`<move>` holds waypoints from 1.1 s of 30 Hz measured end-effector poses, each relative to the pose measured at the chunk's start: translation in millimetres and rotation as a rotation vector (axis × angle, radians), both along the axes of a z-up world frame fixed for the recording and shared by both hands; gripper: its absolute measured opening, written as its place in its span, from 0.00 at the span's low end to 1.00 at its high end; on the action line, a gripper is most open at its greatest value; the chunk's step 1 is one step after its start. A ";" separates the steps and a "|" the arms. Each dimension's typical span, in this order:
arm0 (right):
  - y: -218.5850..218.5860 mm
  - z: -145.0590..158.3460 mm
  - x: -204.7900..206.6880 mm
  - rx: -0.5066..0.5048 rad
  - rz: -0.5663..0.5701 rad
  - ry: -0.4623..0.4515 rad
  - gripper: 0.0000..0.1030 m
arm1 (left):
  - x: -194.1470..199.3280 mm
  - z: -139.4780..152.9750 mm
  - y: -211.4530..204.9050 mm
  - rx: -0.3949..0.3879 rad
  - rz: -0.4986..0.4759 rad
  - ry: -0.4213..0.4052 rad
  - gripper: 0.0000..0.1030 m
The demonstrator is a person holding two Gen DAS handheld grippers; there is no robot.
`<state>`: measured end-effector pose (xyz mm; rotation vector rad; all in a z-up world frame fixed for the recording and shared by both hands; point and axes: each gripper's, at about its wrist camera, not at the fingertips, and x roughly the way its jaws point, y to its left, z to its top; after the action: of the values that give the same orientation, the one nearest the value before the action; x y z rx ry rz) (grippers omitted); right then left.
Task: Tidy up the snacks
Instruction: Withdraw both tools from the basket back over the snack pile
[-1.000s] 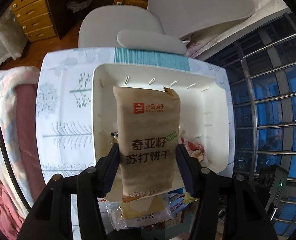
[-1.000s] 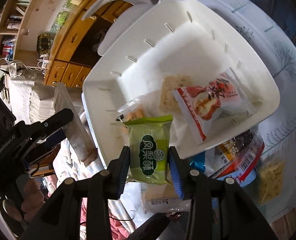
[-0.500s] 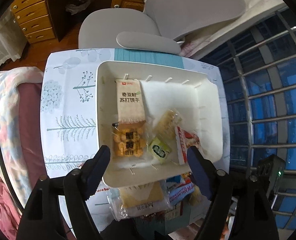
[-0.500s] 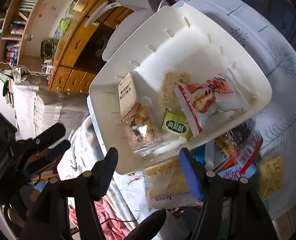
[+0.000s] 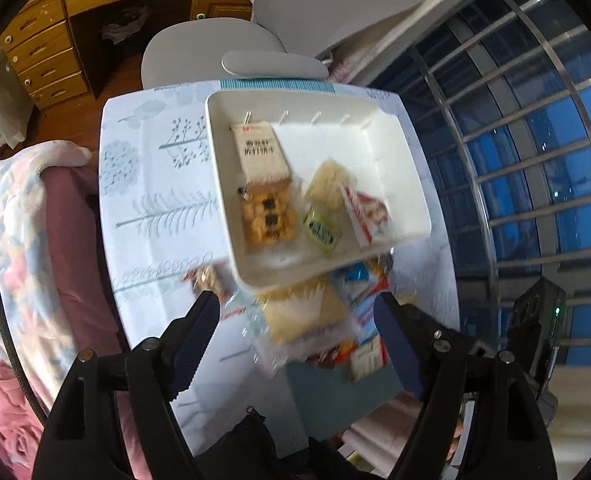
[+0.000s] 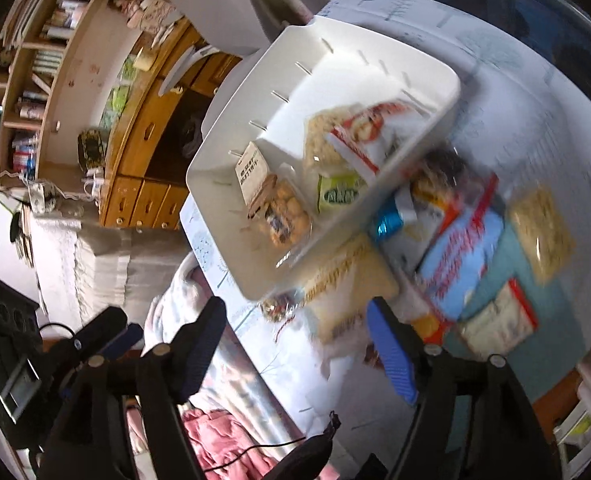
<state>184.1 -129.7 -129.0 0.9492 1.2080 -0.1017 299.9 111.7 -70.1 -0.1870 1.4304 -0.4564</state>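
A white bin (image 5: 375, 120) stands on the patterned tablecloth (image 5: 155, 200). In it lie a brown cracker packet (image 5: 261, 152), a clear cookie packet (image 5: 269, 216), a small green packet (image 5: 321, 230), a pale cracker packet (image 5: 329, 182) and a red-and-white packet (image 5: 365, 210). My left gripper (image 5: 295, 308) is open and holds nothing, above loose snacks (image 5: 303, 312) at the bin's near side. My right gripper (image 6: 295, 312) holds nothing either, and its jaws are opening, back from the bin (image 6: 231, 128) and the green packet (image 6: 339, 194). The loose snacks include a blue packet (image 6: 459, 256) and a beige one (image 6: 351, 280).
A grey chair (image 5: 215, 52) stands beyond the table, with wooden drawers (image 5: 43, 60) behind it. Window bars (image 5: 535, 120) run along the right. A pink and white blanket (image 5: 15, 220) lies left of the table. A bookshelf (image 6: 35, 60) fills the far wall.
The left gripper let go of the brown cracker packet and the right let go of the green packet. Both packets now lie in the bin. Both grippers opened and drew back and up.
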 end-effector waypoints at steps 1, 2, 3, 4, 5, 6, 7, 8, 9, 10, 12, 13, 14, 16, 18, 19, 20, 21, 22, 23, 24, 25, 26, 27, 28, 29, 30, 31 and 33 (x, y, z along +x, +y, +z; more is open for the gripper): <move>4.2 -0.3 -7.4 0.000 -0.013 0.001 0.73 | -5.3 0.6 3.1 0.001 -0.012 0.001 0.76; 9.7 -1.2 -16.8 0.002 -0.029 0.003 0.73 | -12.8 0.6 6.9 0.004 -0.027 0.001 0.76; 13.0 -2.2 -23.5 0.003 -0.039 0.003 0.73 | -20.2 0.2 10.8 0.007 -0.040 0.002 0.76; 15.8 -3.3 -29.2 0.003 -0.048 0.004 0.73 | -25.9 -0.1 14.0 0.008 -0.051 0.004 0.76; 19.3 -3.9 -35.5 0.002 -0.059 0.004 0.73 | -32.1 -0.9 16.9 0.010 -0.062 0.007 0.76; 22.8 -4.8 -42.6 0.000 -0.072 0.003 0.73 | -37.0 -1.5 18.8 0.012 -0.070 0.008 0.76; 25.6 -6.1 -49.1 0.000 -0.085 0.004 0.73 | -44.0 -2.7 22.2 0.013 -0.080 0.009 0.76; 28.4 -7.3 -55.6 0.000 -0.098 0.004 0.73 | -49.5 -4.0 24.9 0.015 -0.086 0.011 0.76; 31.5 -8.6 -62.7 -0.001 -0.112 0.001 0.73 | -54.0 -5.0 27.0 0.017 -0.091 0.012 0.76; 33.3 -9.5 -67.4 -0.006 -0.120 0.001 0.73 | -59.9 -7.5 29.6 0.017 -0.099 0.014 0.76; 38.0 -12.4 -78.4 -0.014 -0.137 0.006 0.73 | -69.5 -12.7 34.0 0.015 -0.112 0.025 0.76; 39.7 -14.0 -83.4 -0.017 -0.144 0.008 0.73 | -72.6 -15.2 34.4 0.015 -0.118 0.030 0.76; 41.6 -15.8 -89.1 -0.027 -0.151 0.010 0.73 | -76.5 -17.4 35.2 0.018 -0.124 0.033 0.76; 44.6 -18.2 -97.9 -0.062 -0.151 0.012 0.73 | -84.4 -22.8 36.2 0.026 -0.140 0.035 0.76; 48.1 -21.0 -107.6 -0.106 -0.151 0.018 0.73 | -91.6 -27.7 36.6 0.034 -0.149 0.026 0.76; 48.6 -22.5 -111.4 -0.123 -0.157 0.017 0.73 | -93.3 -29.8 36.6 0.034 -0.150 0.019 0.76; 49.4 -24.3 -116.1 -0.141 -0.162 0.015 0.73 | -94.8 -31.8 36.4 0.035 -0.151 0.013 0.76; 50.6 -27.0 -121.0 -0.163 -0.168 0.016 0.73 | -97.0 -35.9 36.2 0.037 -0.154 0.007 0.76; 51.5 -30.7 -125.6 -0.182 -0.173 0.022 0.73 | -97.7 -38.1 36.0 0.035 -0.154 0.004 0.76; 51.4 -34.1 -129.0 -0.192 -0.177 0.026 0.73 | -98.1 -41.3 35.4 0.034 -0.157 -0.001 0.76; 51.8 -37.9 -133.1 -0.204 -0.182 0.029 0.73 | -98.6 -44.6 34.5 0.036 -0.162 -0.008 0.76; 52.1 -41.1 -136.3 -0.217 -0.185 0.035 0.73 | -98.4 -46.8 33.4 0.037 -0.168 -0.015 0.76; 51.5 -45.0 -139.6 -0.235 -0.185 0.042 0.73 | -99.1 -49.3 32.0 0.039 -0.174 -0.024 0.76; 51.1 -47.0 -142.1 -0.249 -0.185 0.043 0.73 | -99.4 -53.1 29.8 0.042 -0.184 -0.034 0.76; 50.4 -48.7 -143.7 -0.264 -0.185 0.045 0.73 | -99.0 -56.3 27.7 0.040 -0.191 -0.038 0.76; 49.5 -50.6 -146.5 -0.282 -0.186 0.049 0.73 | -99.0 -60.1 25.2 0.036 -0.201 -0.040 0.76; 48.1 -52.0 -149.3 -0.305 -0.187 0.049 0.73 | -98.8 -64.5 22.2 0.034 -0.211 -0.038 0.76; 47.4 -52.8 -151.0 -0.320 -0.185 0.044 0.73 | -98.3 -67.6 19.0 0.036 -0.217 -0.036 0.76; 45.0 -55.7 -153.2 -0.366 -0.175 0.033 0.73 | -98.4 -73.9 12.2 0.041 -0.235 -0.038 0.76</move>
<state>30.9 -84.7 -184.7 0.7302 1.0876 -0.4639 201.5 123.9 -143.9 0.0230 1.4287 -0.6189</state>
